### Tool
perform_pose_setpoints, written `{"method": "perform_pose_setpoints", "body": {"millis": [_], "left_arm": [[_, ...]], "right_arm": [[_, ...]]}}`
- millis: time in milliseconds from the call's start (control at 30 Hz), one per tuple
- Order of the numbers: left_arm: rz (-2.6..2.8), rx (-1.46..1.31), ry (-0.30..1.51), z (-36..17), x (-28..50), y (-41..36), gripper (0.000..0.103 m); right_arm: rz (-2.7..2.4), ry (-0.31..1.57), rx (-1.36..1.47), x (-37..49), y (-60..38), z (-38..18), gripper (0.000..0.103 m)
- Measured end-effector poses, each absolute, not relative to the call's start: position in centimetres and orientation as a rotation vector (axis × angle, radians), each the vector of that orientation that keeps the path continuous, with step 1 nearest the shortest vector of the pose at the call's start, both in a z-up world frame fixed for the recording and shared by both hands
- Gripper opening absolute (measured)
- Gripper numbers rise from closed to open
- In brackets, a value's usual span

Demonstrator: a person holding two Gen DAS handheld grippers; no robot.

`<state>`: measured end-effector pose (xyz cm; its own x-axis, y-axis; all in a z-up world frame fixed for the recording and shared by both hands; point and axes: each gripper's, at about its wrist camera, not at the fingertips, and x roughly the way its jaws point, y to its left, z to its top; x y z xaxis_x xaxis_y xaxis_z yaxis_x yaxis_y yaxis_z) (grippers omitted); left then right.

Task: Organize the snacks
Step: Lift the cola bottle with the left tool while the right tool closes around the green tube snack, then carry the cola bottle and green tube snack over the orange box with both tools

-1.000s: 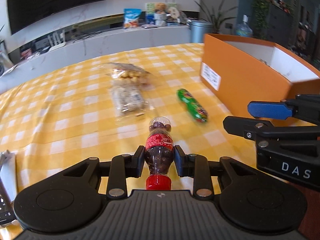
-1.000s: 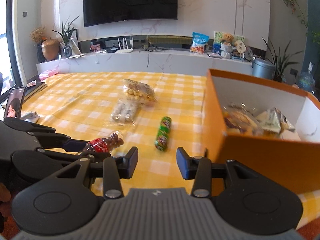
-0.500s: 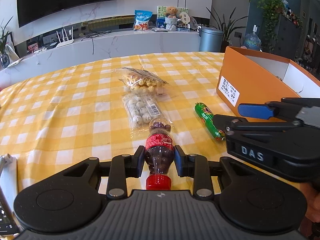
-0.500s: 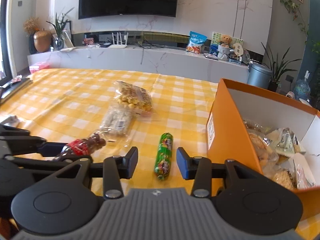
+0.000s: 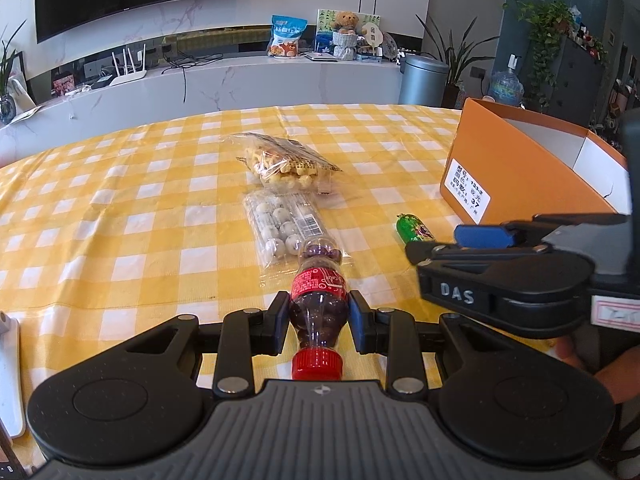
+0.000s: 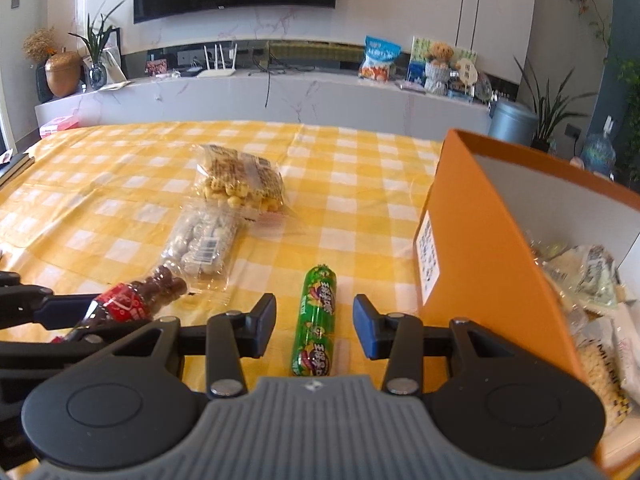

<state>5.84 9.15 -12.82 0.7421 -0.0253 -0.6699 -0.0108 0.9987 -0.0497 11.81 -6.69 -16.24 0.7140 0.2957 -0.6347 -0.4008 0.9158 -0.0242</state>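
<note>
Two risks are judged: the small cola bottle (image 5: 318, 300), clamped in the left gripper (image 5: 318, 320) near the orange box (image 6: 480, 248), may slip, and the green candy roll (image 6: 316, 320) may be nudged aside by the part-open, empty right gripper (image 6: 315, 322) straddling it.

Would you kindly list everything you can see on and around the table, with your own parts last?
cola bottle: one, dark with red label and cap, clamped in left tool.
green sausage stick: one, green, on the cloth between the right tool's open fingers, untouched.
grey ball candy pack: one, clear, mid-table.
yellow puff snack bag: one, clear, just beyond the candy pack.
orange box: one, right side, several packets inside.
checked tablecloth: one, yellow and white.
blue snack bag: one, on the far counter.
left tool: black.
right tool: black, blue pads.
</note>
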Motion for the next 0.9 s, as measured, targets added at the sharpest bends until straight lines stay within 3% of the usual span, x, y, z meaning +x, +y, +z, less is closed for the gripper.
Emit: {"method": "perform_pose_setpoints", "body": {"millis": [200, 333, 900], "left_arm": [[-0.006, -0.051, 0.741, -12.8, 6.1, 9.2, 0.034], [-0.006, -0.052, 0.741, -12.8, 6.0, 9.2, 0.034], [0.008, -0.048, 0.658, -8.7, 3.2, 7.7, 0.034]], "right_arm": [[0.402, 0.733, -0.138, 13.0, -6.5, -17.2, 0.038], [0.412, 0.771, -0.118, 13.4, -6.5, -17.5, 0.022], [0.55, 0.666, -0.071, 9.0, -8.8, -11.9, 0.021]]}}
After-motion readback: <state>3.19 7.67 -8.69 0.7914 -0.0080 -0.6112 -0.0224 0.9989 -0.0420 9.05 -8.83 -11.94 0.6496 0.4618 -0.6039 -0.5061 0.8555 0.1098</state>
